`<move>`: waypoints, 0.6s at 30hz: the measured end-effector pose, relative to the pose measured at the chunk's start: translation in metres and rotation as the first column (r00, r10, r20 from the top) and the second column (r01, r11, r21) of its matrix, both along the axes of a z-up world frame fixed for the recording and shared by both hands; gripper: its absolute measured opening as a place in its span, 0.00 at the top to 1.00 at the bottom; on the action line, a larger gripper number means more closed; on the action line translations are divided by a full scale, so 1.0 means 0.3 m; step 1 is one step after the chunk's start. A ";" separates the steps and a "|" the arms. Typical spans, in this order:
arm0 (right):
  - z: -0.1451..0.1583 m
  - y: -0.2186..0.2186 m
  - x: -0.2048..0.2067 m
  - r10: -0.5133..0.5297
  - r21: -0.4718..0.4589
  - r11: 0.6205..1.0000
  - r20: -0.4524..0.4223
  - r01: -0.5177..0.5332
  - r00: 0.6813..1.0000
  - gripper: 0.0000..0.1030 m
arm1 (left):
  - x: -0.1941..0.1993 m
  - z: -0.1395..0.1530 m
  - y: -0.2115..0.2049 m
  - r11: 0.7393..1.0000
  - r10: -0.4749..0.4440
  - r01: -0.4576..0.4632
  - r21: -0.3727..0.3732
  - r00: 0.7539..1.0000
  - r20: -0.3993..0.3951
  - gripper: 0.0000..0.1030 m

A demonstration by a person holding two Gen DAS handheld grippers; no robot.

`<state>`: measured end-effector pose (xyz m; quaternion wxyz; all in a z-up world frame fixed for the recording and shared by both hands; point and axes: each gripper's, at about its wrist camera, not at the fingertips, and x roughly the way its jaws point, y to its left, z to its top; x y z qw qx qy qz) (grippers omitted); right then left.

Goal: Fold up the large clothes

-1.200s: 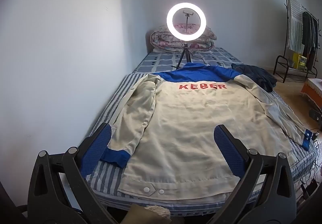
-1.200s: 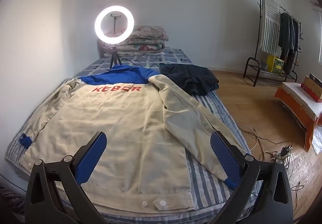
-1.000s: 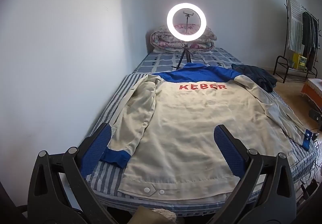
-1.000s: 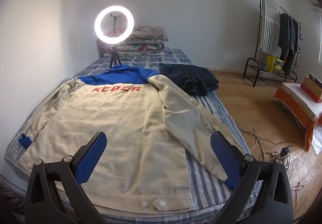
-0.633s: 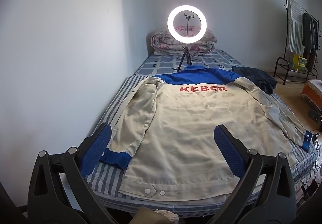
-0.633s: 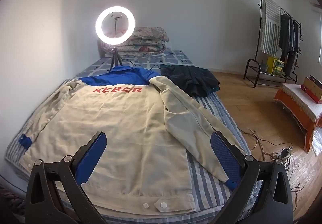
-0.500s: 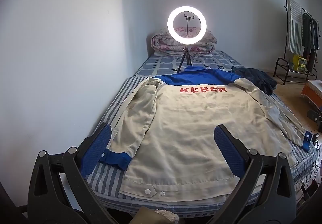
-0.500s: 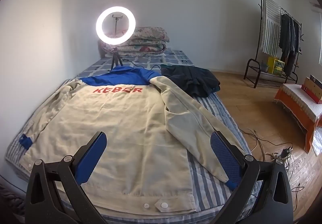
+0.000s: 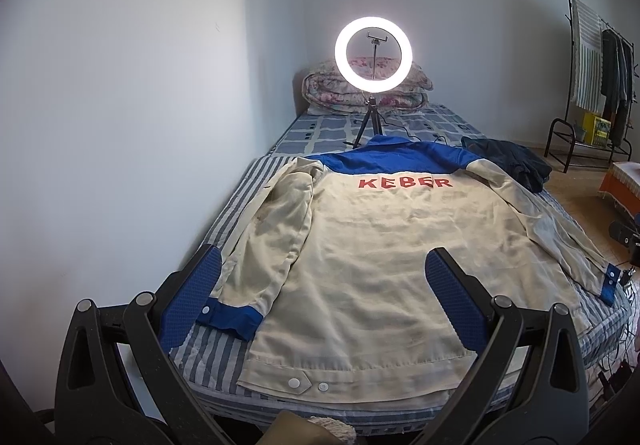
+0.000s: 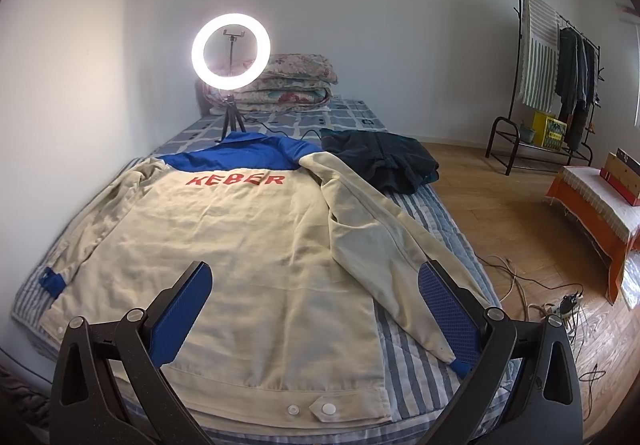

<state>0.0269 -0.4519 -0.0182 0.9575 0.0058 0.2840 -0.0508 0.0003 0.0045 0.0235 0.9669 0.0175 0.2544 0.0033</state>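
- Left wrist: the left gripper (image 9: 320,297) hangs wide, holding nothing, over the bed's (image 9: 208,353) foot edge. The jacket (image 9: 384,253) lies flat, back up, its hem along that edge; a ring light (image 9: 373,53) stands beyond its collar.
- Right wrist: the right gripper (image 10: 316,309) is also wide and empty above the jacket (image 10: 256,245). Dark clothes (image 10: 380,161) lie by the bed's (image 10: 416,369) right edge.

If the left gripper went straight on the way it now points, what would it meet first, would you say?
Most likely the jacket: the open left gripper points down at its beige back panel, spread flat on the bed. Nothing stands between them, though depth is hard to judge.
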 end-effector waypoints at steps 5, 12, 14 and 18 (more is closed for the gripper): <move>0.004 0.000 0.003 0.002 0.003 1.000 0.002 -0.002 1.000 0.00 | 0.003 0.009 0.001 1.000 0.000 0.000 0.000 1.000 0.002 0.00; 0.003 0.003 0.004 0.002 0.008 1.000 0.004 -0.002 1.000 0.00 | 0.003 0.012 0.002 1.000 0.001 -0.001 -0.002 1.000 0.004 0.00; 0.007 0.010 0.006 0.004 0.008 1.000 0.005 -0.004 1.000 0.00 | 0.002 0.011 0.001 1.000 0.001 -0.001 -0.001 1.000 0.005 0.00; 0.008 0.019 0.012 0.007 0.011 1.000 0.006 -0.007 1.000 0.00 | 0.000 0.014 0.001 1.000 0.002 -0.002 0.000 1.000 0.005 0.00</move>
